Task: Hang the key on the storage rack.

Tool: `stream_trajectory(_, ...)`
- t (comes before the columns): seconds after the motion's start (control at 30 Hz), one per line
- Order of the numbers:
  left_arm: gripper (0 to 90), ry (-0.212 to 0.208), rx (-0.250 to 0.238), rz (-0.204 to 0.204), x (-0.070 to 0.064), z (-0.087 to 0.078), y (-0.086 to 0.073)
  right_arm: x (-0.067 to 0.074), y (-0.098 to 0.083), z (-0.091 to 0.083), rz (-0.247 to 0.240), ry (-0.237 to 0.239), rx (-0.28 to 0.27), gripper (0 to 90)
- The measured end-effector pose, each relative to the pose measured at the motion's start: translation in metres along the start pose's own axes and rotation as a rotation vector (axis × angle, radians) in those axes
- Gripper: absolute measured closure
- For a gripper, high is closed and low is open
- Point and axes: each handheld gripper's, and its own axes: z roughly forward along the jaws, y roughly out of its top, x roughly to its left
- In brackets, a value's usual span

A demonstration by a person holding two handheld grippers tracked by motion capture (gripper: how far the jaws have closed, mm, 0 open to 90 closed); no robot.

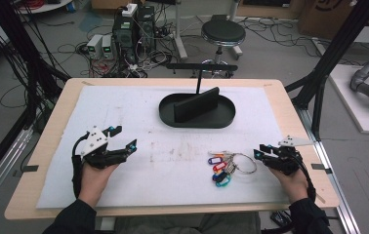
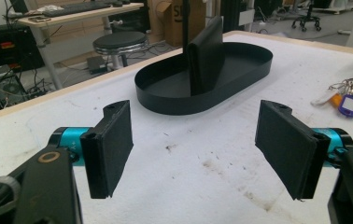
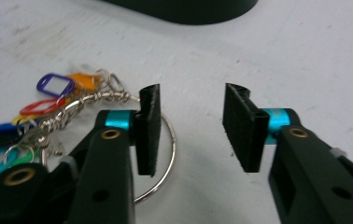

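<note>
From the high view, a wooden desk [image 1: 46, 122] covered by a white mat [image 1: 138, 112] is seen, with a black oval tray [image 1: 170, 117] set toward the far middle and a dark upright panel [image 1: 197, 105] standing inside it. A bunch of coloured key tags [image 1: 220, 168] on a large metal ring [image 1: 243, 163] lies on the mat at the near right. The left gripper [image 1: 123, 138] is held in the left hand [image 1: 97, 173] at the near left of the mat, well apart from the tags, its jaws spread wide. The right gripper [image 1: 261, 151] is held in the right hand [image 1: 292, 180] just beside the ring, its jaws parted only a little. In the left gripper view, the two black jaws are seen wide apart above the stained mat with nothing between them; the tray [image 2: 240, 84] and its panel [image 2: 207, 51] are seen ahead, and the key tags [image 2: 352, 102] lie at the right edge. In the right gripper view, the jaws are seen parted moderately and holding nothing; the ring [image 3: 167, 149] passes behind the jaw on the left of that view, whether touching it cannot be told, and the key tags [image 3: 53, 86] are spread to the left of it, with the tray's edge [image 3: 188, 11] at the top.
</note>
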Motion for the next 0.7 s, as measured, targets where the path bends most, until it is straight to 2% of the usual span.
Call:
stream_trajectory(0.1,27.5,-0.005,0.005,0.004,-0.001,0.001,-0.001,0.000,-0.001,0.003,0.006,0.012,0.026,65.5)
stream_trajectory(0.17,27.5,-0.011,0.008,0.002,-0.001,0.002,-0.002,0.001,-0.003,0.010,0.005,0.019,0.084,67.3)
stream_trajectory(0.33,27.5,-0.017,0.007,0.009,-0.002,0.002,-0.002,0.004,-0.005,0.018,0.003,0.024,0.143,71.7)
stream_trajectory(0.4,27.5,-0.018,0.007,0.009,-0.003,0.003,-0.002,0.007,-0.006,0.020,-0.024,0.003,0.163,75.9)
stream_trajectory(0.47,27.5,-0.020,0.006,0.010,-0.004,0.003,-0.002,0.009,-0.006,0.020,-0.049,-0.023,0.163,79.0)
stream_trajectory(0.57,27.5,-0.022,0.008,0.014,-0.005,0.004,-0.002,0.009,-0.006,0.020,-0.055,-0.032,0.161,86.4)
stream_trajectory(0.7,27.5,-0.025,0.005,0.019,-0.007,0.004,-0.001,0.007,-0.005,0.020,-0.050,-0.029,0.165,87.2)
